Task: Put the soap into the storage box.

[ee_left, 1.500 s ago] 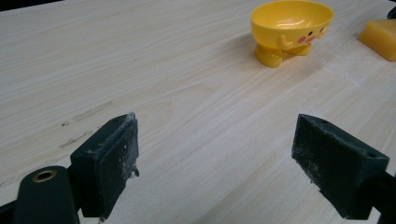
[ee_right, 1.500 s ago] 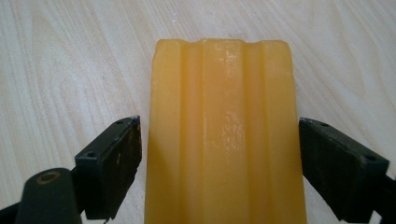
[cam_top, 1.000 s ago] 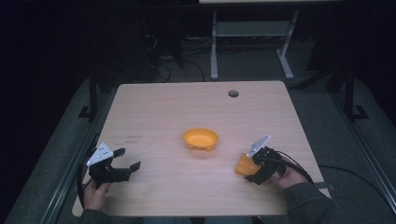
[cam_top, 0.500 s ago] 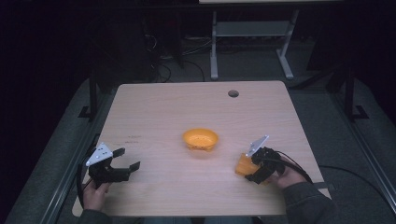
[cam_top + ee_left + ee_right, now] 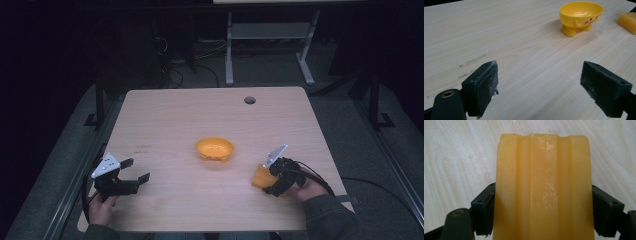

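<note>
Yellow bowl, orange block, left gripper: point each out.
yellow bowl [image 5: 214, 148]: high view, inside of its cup.
orange block [image 5: 541, 187]: right gripper view, ridged top face.
left gripper [image 5: 136, 170]: high view, midway between its fingertips.

Left gripper [image 5: 539, 82] above a pale wooden table [image 5: 519, 50], its two black jaws spread wide with bare wood between them. Beyond, a yellow footed bowl [image 5: 580, 16] stands upright; a yellow block [image 5: 627, 22] lies just beside it at the right edge.
</note>
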{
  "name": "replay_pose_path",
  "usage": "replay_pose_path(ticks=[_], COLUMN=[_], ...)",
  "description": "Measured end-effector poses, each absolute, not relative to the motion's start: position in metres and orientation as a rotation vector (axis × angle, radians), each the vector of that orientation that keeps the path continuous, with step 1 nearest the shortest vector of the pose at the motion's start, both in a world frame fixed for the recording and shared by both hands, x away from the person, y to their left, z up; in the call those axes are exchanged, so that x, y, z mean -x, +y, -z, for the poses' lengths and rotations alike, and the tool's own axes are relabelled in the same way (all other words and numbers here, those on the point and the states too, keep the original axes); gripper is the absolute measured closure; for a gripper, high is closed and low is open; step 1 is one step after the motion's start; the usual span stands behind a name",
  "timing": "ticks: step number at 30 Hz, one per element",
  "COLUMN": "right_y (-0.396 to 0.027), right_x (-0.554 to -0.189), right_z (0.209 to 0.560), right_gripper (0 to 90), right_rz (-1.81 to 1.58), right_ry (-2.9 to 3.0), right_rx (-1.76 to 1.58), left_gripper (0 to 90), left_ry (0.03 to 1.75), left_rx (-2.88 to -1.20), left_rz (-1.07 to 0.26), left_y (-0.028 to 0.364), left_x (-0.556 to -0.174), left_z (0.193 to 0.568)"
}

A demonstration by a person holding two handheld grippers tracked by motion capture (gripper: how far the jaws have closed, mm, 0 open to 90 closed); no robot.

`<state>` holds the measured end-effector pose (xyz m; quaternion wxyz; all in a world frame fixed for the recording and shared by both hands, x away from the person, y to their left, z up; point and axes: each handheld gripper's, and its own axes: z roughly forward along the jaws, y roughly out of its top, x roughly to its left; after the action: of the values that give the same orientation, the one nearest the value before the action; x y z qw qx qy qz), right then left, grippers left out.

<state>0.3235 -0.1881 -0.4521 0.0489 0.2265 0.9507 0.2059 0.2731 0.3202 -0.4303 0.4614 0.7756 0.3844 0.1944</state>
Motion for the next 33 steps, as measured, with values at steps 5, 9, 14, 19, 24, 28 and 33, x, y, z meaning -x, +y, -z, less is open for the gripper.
replay_pose_path(ticks=[5,9,14,19,24,28,33], right_y=[-0.188,-0.189,-0.19,-0.191,-0.191,-0.189,-0.184], right_x=[-0.322,-0.321,-0.322,-0.324,-0.326,-0.331,-0.335], right_z=[0.452,0.449,0.444,0.437,0.432,0.426,0.422], right_gripper=[20.5,20.6,20.6,20.6,20.6,20.6,20.6], right_rz=[-0.628,-0.638,-0.637,-0.648,-0.671,-0.687,-0.682], right_ry=[2.907,2.894,2.884,2.881,2.879,2.88,2.883], right_rx=[-0.671,-0.663,-0.646,-0.657,-0.652,-0.631,-0.617], left_gripper=[14.1,14.1,14.1,14.1,14.1,14.1,14.1], left_ry=[0.947,0.95,0.951,0.949,0.952,0.953,0.956], left_rx=[-1.904,-1.898,-1.895,-1.901,-1.898,-1.898,-1.894], left_rz=[-0.481,-0.481,-0.484,-0.483,-0.482,-0.481,-0.48], left_y=[0.321,0.321,0.322,0.322,0.322,0.322,0.322], left_x=[-0.273,-0.272,-0.272,-0.272,-0.272,-0.272,-0.272], left_z=[0.43,0.43,0.429,0.429,0.429,0.429,0.429])
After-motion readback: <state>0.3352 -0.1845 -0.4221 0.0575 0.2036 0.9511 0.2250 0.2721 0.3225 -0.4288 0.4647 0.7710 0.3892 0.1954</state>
